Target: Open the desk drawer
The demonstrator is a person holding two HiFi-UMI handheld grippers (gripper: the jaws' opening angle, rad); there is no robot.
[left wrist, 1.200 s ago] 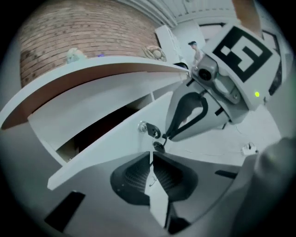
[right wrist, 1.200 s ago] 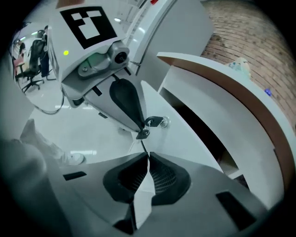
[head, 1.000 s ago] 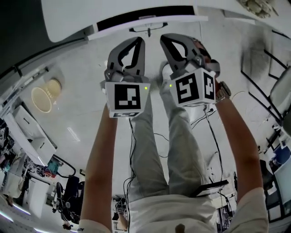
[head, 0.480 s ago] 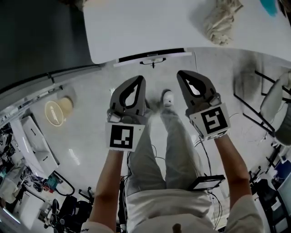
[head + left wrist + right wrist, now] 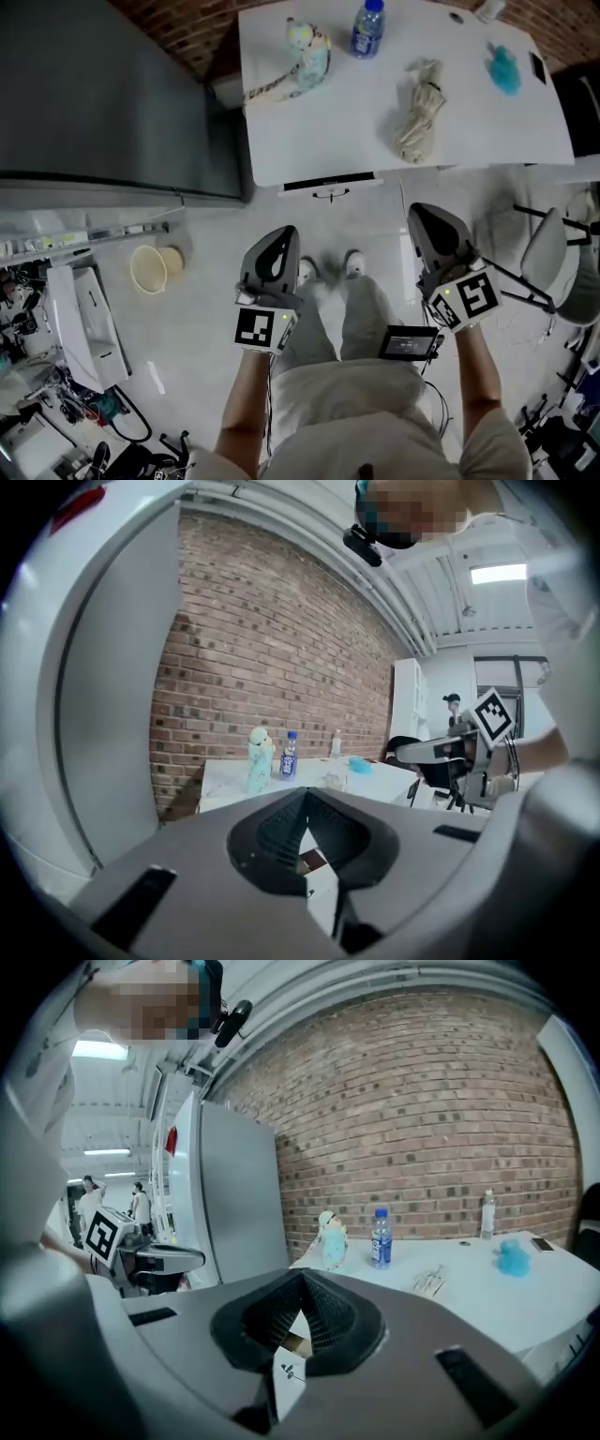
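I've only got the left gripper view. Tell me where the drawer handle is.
Observer: In the head view the drawer handle hangs under the desk front edge, ahead of the left gripper and the right gripper, between them sideways.
Operator: Report the drawer's state.
Observer: The drawer looks shut, flush with that edge.
Operator: Check the right gripper's jaws.
Observer: Its own view shows them together, nothing between.

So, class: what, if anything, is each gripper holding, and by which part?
Nothing is held: the left gripper and the right gripper are both shut and empty.
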